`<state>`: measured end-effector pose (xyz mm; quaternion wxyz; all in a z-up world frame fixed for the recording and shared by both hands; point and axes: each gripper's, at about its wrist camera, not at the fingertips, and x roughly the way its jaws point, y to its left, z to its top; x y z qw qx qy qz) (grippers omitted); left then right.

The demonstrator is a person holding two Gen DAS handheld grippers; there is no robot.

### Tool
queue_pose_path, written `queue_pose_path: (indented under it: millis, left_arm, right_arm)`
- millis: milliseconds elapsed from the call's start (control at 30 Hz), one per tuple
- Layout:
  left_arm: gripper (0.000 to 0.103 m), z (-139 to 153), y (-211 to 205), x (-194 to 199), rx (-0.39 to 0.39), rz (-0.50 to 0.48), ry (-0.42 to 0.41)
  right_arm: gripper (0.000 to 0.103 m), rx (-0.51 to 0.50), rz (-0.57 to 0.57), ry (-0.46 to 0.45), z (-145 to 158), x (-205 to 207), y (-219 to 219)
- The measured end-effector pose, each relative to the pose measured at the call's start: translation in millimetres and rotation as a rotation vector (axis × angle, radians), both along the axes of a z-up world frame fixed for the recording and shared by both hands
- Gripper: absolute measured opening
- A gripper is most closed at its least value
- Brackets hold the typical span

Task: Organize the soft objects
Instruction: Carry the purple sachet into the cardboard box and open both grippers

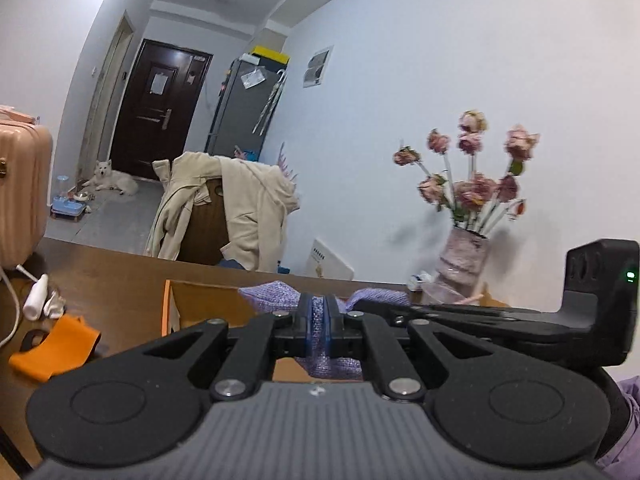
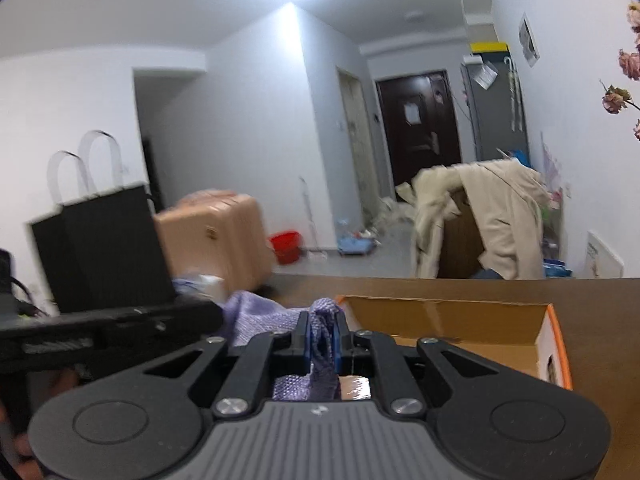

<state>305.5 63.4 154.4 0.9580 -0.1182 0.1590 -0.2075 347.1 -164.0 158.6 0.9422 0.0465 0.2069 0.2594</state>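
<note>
A lilac knitted cloth (image 1: 276,294) is held by both grippers above an open cardboard box (image 1: 208,304) with orange edges. My left gripper (image 1: 319,316) is shut on a fold of the cloth. My right gripper (image 2: 323,334) is shut on another fold of the cloth (image 2: 256,316), with the box (image 2: 460,320) just right of it. In the left wrist view the right gripper's body (image 1: 520,316) lies close on the right. In the right wrist view the left gripper's body (image 2: 100,328) lies close on the left.
The brown table (image 1: 120,276) holds an orange cloth (image 1: 56,346), a white bottle (image 1: 36,296) and cable, and a vase of pink flowers (image 1: 464,256). A pink suitcase (image 2: 216,232) and black paper bag (image 2: 104,240) stand at the left. A chair draped with a beige coat (image 2: 496,220) stands behind.
</note>
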Motion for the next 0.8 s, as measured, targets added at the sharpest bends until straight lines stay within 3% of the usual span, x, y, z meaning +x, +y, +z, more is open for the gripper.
queue_pose_path:
  millis: [267,400,500,667,800]
  left_arm:
    - [0.006,-17,8,100,0.006,0.013,0.065]
    - [0.006,-39,19,150,-0.002,0.048,0.147]
    - [0.006,-54,15,189,0.068,0.077,0.253]
    - [0.009,-73,13,215,0.115,0.112,0.315]
    - [0.034,-74,15,214,0.121,0.134,0.317]
  right_arm:
    - [0.01,-0.111,-0.026,0.131,-26,126,24]
    - [0.01,-0.121,-0.036,0.219,-50,184,40]
    - [0.01,-0.164,-0.059,0.282,-74,211,49]
    - [0.027,-0.164,-0.078,0.39,-106,243,50]
    - [0.038,-0.176,-0.082,0.381,-100,230,42]
